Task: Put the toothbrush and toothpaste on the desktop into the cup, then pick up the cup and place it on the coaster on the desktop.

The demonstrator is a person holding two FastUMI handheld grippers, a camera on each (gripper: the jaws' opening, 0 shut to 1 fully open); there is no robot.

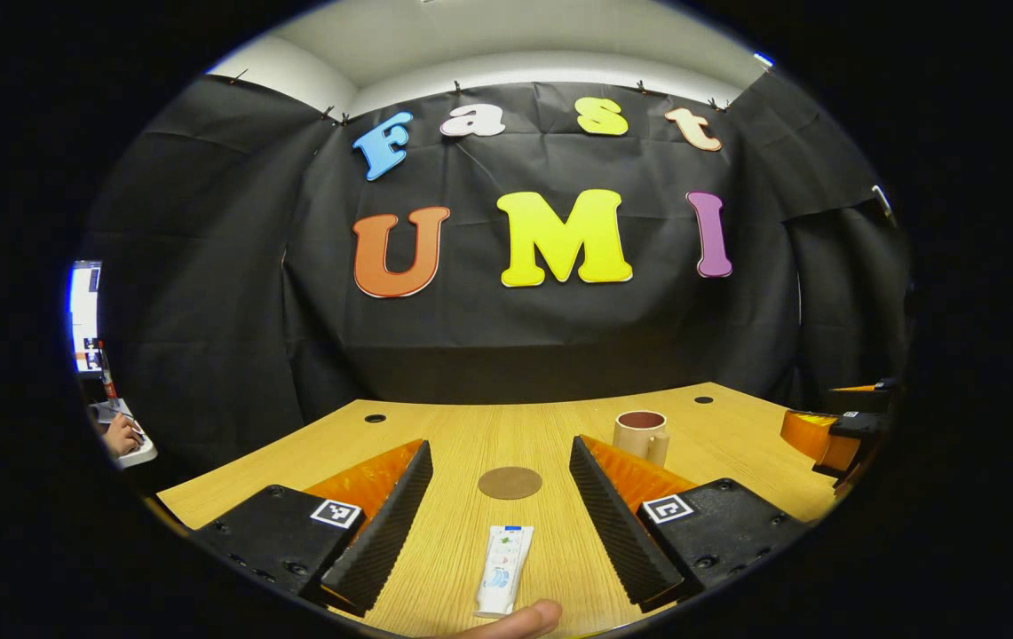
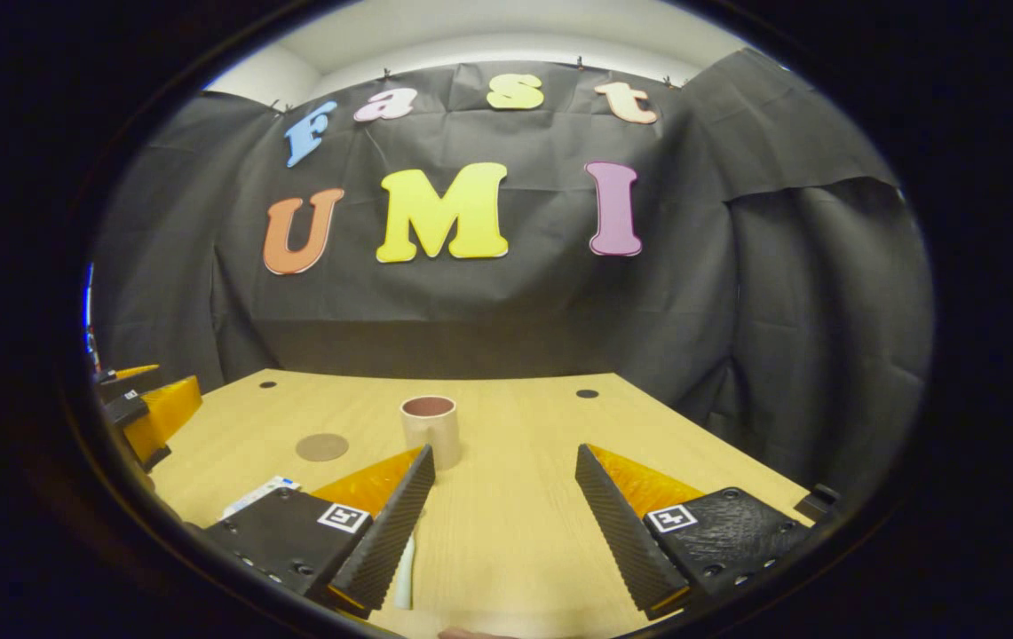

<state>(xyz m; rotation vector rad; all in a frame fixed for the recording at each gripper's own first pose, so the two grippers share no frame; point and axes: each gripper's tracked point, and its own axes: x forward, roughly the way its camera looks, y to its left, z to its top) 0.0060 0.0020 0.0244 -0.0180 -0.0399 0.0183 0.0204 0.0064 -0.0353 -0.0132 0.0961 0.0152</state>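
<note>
The white toothpaste tube (image 1: 503, 568) lies on the wooden desk between the wide-apart fingers of my left gripper (image 1: 500, 448), touching neither. Beyond it lies the round brown coaster (image 1: 510, 482), with the beige cup (image 1: 641, 435) upright to its right. In the right gripper view the cup (image 2: 431, 429) stands ahead and left of my open right gripper (image 2: 504, 451), which holds nothing. The coaster (image 2: 321, 446) is farther left, and the toothpaste (image 2: 259, 495) is half hidden behind the finger. A slim white piece (image 2: 404, 559), possibly the toothbrush, peeks out beside that finger.
The right gripper (image 1: 834, 435) shows at the desk's right edge in the left gripper view, and the left gripper (image 2: 146, 408) at the left edge in the right gripper view. Black cloth walls the desk (image 1: 435, 426). A fingertip (image 1: 515, 621) shows at the bottom. A person's hand (image 1: 120, 435) rests far left.
</note>
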